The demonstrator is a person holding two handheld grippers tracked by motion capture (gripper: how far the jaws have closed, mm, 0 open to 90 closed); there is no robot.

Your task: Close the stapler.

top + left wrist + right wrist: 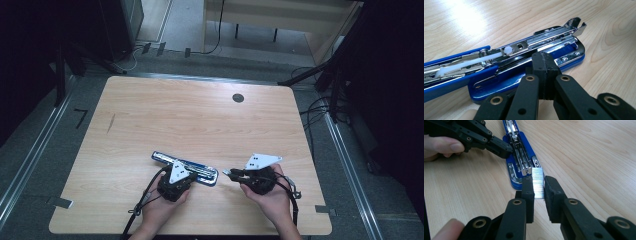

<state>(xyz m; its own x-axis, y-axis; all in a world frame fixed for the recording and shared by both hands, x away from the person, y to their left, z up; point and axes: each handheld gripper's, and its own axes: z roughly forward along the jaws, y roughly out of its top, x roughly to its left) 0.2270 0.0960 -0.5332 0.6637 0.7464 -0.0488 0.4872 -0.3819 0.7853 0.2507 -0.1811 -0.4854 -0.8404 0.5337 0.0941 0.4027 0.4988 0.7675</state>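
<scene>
Stapler [506, 62]: blue, lying open on the table [200, 115], chrome magazine exposed with white pusher rod.
Staples [537, 182]: silver strip, at stapler's front end.
Left gripper [543, 72]: jaws together, tips pressing on stapler base.
Right gripper [539, 192]: jaws clamped on staples.

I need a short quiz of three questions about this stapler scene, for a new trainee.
1. True or false: the stapler lies opened on the table.
2. What do the right tongs hold? A) a pen B) a strip of staples C) nothing
3. Where do the shut left tongs rest?

Key:
1. True; its metal magazine is exposed.
2. B.
3. On the stapler's blue base, pressing beside the magazine.
</scene>
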